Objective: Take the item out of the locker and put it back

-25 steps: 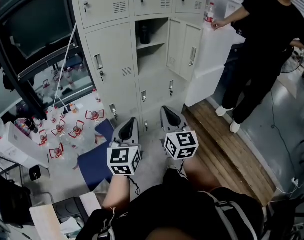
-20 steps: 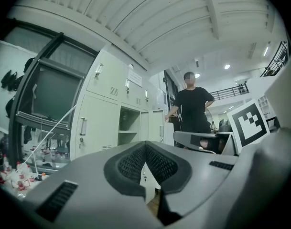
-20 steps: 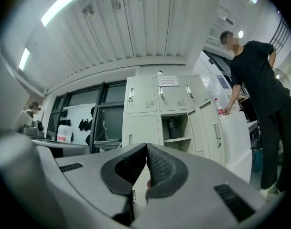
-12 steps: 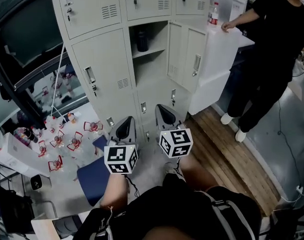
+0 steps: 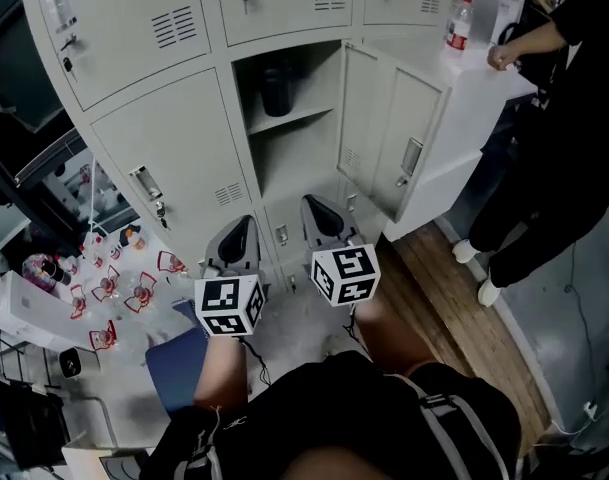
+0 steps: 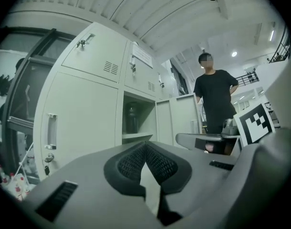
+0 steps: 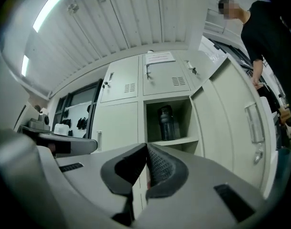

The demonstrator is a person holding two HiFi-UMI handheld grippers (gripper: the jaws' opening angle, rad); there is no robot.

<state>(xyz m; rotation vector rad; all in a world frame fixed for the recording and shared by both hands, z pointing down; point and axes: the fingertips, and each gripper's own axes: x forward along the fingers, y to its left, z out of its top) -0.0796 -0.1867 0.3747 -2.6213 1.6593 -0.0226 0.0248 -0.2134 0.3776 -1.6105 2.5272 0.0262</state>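
Far left, on the floor: a scatter of small red-and-white items point(image 5: 112, 290), not part of the task. Left gripper point(image 5: 238, 230) is held level facing the locker bank point(image 5: 169, 133), jaws closed tip to tip with nothing between the pads; only pale locker front shows through the gap below them. The task's thing, a dark bottle point(image 5: 275, 88), stands upright on the shelf point(image 5: 294, 117) in the upper part of the one open compartment, set towards the back and clear of both side walls. Both grippers are well short of it. Right gripper point(image 5: 321, 208) is also closed and empty, angled slightly upward, with the bottle almost straight ahead over its jaws. Right of the compartment, the open door point(image 5: 396, 133) swings outward. Farther right a person in black point(image 5: 569, 118) stands with a hand near a clear bottle point(image 5: 461, 23). Judgement on handling: the dark bottle looks rigid, smooth-walled and round, so probably slippery under the pads. Fill level cannot be told, so assume some weight. Best hold is across the straight body about mid-height, below the cap, keeping it upright. Either gripper's jaws must spread before reaching in.
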